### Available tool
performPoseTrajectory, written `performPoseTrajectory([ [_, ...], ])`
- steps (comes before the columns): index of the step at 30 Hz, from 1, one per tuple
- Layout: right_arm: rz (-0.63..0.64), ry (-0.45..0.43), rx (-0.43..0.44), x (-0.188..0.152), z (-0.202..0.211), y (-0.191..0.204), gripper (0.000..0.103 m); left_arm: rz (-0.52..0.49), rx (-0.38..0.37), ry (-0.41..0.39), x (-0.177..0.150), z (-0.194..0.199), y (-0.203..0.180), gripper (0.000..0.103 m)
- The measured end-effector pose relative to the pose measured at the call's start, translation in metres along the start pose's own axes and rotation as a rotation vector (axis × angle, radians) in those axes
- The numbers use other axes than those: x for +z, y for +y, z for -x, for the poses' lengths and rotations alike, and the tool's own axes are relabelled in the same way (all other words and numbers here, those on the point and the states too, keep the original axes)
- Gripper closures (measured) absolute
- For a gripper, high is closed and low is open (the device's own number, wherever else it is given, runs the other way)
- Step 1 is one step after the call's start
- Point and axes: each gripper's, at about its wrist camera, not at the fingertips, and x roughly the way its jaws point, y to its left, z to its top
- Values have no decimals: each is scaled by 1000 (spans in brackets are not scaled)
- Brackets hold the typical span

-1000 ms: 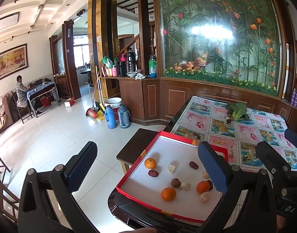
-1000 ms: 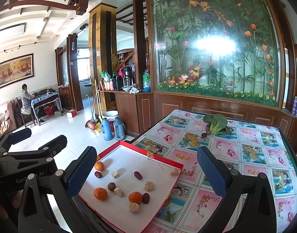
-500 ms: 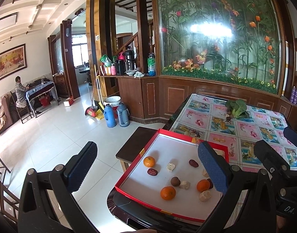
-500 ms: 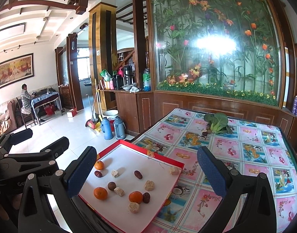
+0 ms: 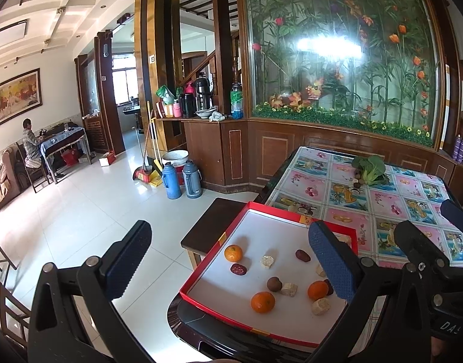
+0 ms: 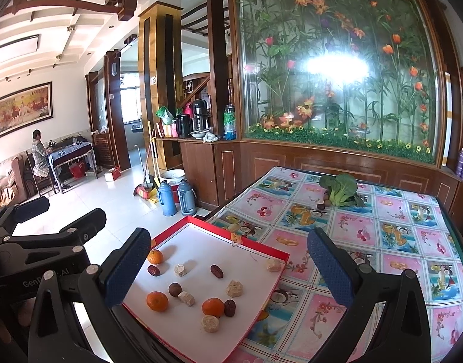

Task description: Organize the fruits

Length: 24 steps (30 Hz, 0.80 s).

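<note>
Currently both grippers, left gripper (image 5: 228, 269) and right gripper (image 6: 228, 269), hang spread, empty. Oranges (image 6: 157, 301), dates (image 6: 216, 271) and pale lumps (image 6: 234, 288) lie scattered in red tray (image 6: 261, 249). Risk: round oranges roll when nudged; tray overhangs table (image 6: 367, 242) edge.

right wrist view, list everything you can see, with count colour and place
tray: 1, red rim, white floor, near left table corner
mandarins: 3, orange, in tray
red dates: 3, dark red, in tray
round brown fruit: 1, in tray
beige cakes: 5, four in tray, one at its right rim
leafy green: 1, far on table
tablecloth: 1, pink-blue fruit print
flasks: 2, blue, on floor
seated person: 1, far left
left gripper: black, open
right gripper: blue pads, open, empty
</note>
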Motion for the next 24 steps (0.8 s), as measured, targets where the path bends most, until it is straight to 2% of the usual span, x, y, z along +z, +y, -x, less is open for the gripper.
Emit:
performPoseTrajectory([
  [24,-57,17,10,4,-8,-5,0,-21,-7,2,12,-4,-4,0],
])
